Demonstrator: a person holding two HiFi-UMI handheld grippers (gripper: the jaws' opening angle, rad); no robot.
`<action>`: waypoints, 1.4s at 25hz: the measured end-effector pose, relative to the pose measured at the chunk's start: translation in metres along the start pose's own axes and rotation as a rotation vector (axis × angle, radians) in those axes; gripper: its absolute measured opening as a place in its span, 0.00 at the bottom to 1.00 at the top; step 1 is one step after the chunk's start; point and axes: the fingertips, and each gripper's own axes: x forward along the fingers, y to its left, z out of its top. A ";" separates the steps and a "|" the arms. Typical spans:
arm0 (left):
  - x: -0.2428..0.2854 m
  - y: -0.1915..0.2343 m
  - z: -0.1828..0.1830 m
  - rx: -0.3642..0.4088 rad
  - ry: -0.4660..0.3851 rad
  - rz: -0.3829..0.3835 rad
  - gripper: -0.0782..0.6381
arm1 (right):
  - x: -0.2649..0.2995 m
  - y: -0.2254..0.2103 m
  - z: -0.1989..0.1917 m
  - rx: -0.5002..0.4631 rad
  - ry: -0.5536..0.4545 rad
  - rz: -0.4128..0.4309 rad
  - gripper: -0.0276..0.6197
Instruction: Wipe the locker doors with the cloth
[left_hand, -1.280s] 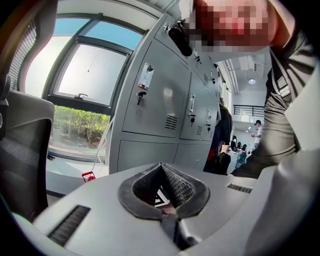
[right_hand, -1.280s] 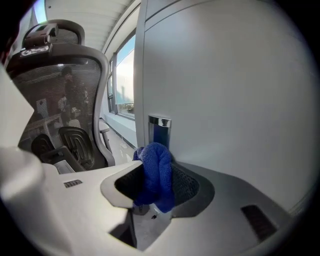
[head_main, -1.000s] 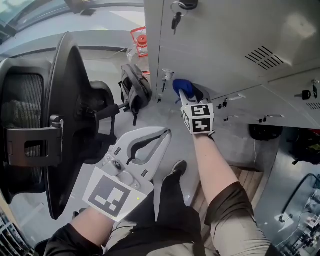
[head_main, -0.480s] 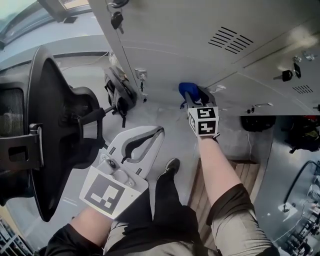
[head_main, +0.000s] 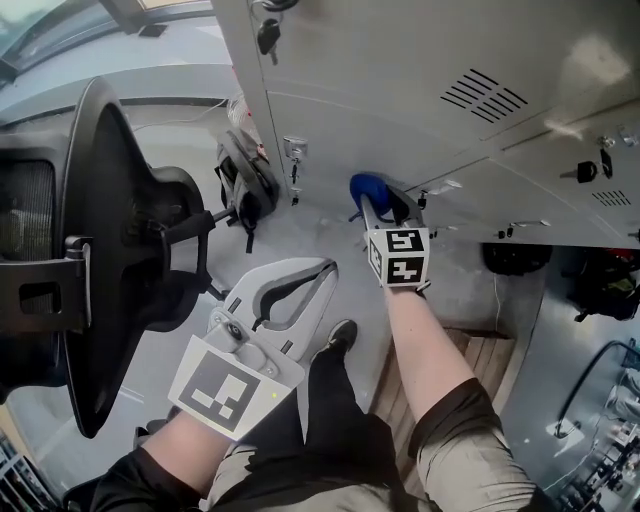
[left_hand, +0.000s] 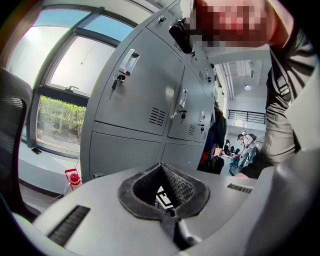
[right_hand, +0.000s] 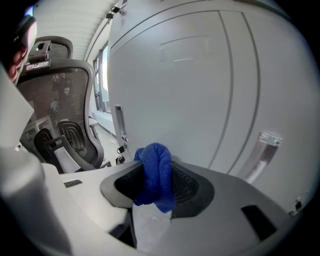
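Note:
My right gripper (head_main: 378, 200) is shut on a bunched blue cloth (head_main: 364, 186), held low against the grey locker doors (head_main: 400, 90). In the right gripper view the cloth (right_hand: 155, 175) bulges out between the dark pads, right in front of a plain door panel (right_hand: 200, 75). My left gripper (head_main: 328, 268) hangs lower and nearer to me, away from the lockers, with its jaws shut on nothing. In the left gripper view the left gripper (left_hand: 161, 168) faces a row of lockers (left_hand: 135, 100).
A black office chair (head_main: 110, 250) stands close on the left. A dark backpack (head_main: 245, 175) leans by the locker corner. Keys (head_main: 268, 35) hang from a door lock. Beside the lockers stands a red-capped bottle (left_hand: 72, 178). My legs and a shoe (head_main: 345, 335) are below.
The right gripper has slid the cloth to the right along the lower door, away from the corner latch, then a little back. The left gripper has hardly moved.

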 end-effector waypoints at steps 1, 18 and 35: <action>-0.003 0.003 -0.001 -0.001 0.000 0.006 0.12 | 0.006 0.013 0.002 -0.009 -0.002 0.021 0.28; -0.046 0.050 -0.025 -0.005 0.024 0.087 0.12 | 0.097 0.091 0.007 -0.085 0.050 0.075 0.28; -0.013 0.009 -0.026 0.037 0.013 -0.008 0.12 | 0.037 -0.035 -0.047 0.014 0.086 -0.118 0.28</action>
